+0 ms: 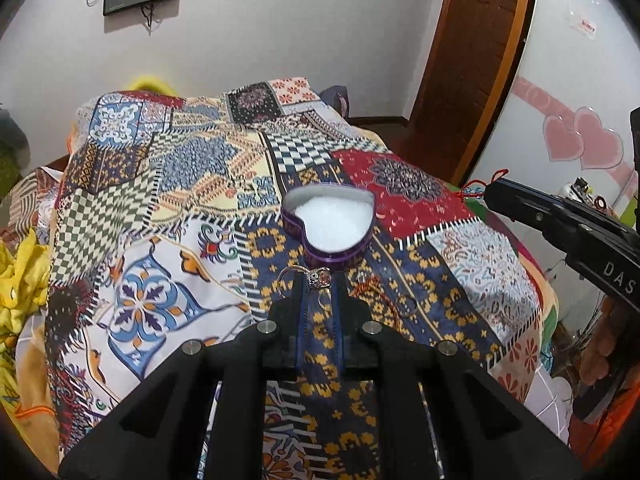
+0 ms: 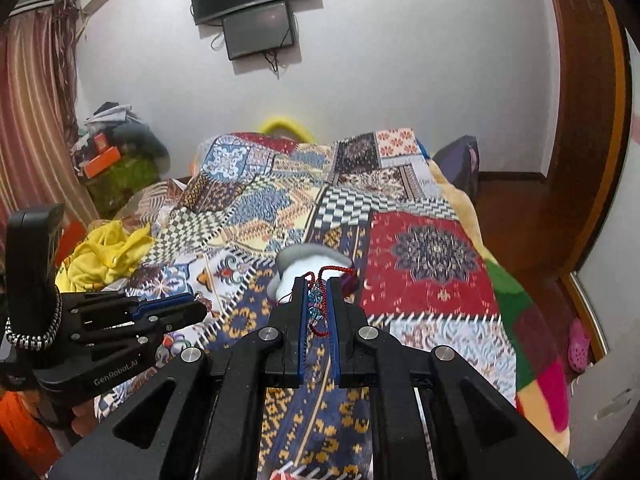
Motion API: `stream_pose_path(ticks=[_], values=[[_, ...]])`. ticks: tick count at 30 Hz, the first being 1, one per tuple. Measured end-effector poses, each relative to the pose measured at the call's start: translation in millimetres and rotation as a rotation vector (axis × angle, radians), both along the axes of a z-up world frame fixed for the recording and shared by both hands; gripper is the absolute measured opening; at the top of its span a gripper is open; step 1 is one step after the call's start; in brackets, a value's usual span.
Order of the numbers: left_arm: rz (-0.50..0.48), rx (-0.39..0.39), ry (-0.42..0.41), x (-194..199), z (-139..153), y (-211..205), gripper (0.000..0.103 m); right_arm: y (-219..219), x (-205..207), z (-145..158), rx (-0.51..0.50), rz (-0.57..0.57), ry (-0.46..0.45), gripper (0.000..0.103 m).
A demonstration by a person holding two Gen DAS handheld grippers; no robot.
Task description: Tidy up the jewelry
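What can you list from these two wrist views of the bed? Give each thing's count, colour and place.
Heart-shaped box: one, purple, white-lined, open on the quilt.
Ring: one, silver, at the left tongs' tips.
Cord bracelet: one, red with blue beads, between the right tongs' fingers.
Patchwork quilt: one, multicoloured, covering the bed.
Screens: two, black, on the wall.
Left tongs: black, near the box.
Right tongs: black, by the box.

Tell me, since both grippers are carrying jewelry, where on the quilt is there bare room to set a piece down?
Free: the red medallion patch right of the heart-shaped tin, and the white floral patch on its left. Crowded: the navy strip just before the tin, where rings and a red cord lie around the left gripper.
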State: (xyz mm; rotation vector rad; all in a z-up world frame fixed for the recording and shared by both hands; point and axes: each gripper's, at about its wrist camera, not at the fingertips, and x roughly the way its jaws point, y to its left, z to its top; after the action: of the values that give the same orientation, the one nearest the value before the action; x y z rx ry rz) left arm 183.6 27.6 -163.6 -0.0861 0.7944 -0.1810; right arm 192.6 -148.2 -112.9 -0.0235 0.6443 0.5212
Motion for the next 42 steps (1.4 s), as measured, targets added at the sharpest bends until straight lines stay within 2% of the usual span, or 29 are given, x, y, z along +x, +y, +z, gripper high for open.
stream_pose_path(ticks=[8,16,26,32,42], values=[[0.002,-0.006,-0.033,17,12,1,0.01,14,12,10,-0.004,0.028,-0.051,0.008],[0.006,-0.024,-0.044,37,13,3,0.01,27,32,2,0.002,0.055,-0.035,0.008],[-0.04,-0.073,-0.001,72,0,4,0.01,37,67,-25,-0.054,0.072,0.034,0.008],[-0.083,-0.084,0.052,94,-19,0,0.01,40,92,-48,-0.086,0.102,0.122,0.008],[-0.117,-0.092,0.091,113,-33,-5,0.01,41,108,-61,-0.106,0.162,0.214,0.008]])
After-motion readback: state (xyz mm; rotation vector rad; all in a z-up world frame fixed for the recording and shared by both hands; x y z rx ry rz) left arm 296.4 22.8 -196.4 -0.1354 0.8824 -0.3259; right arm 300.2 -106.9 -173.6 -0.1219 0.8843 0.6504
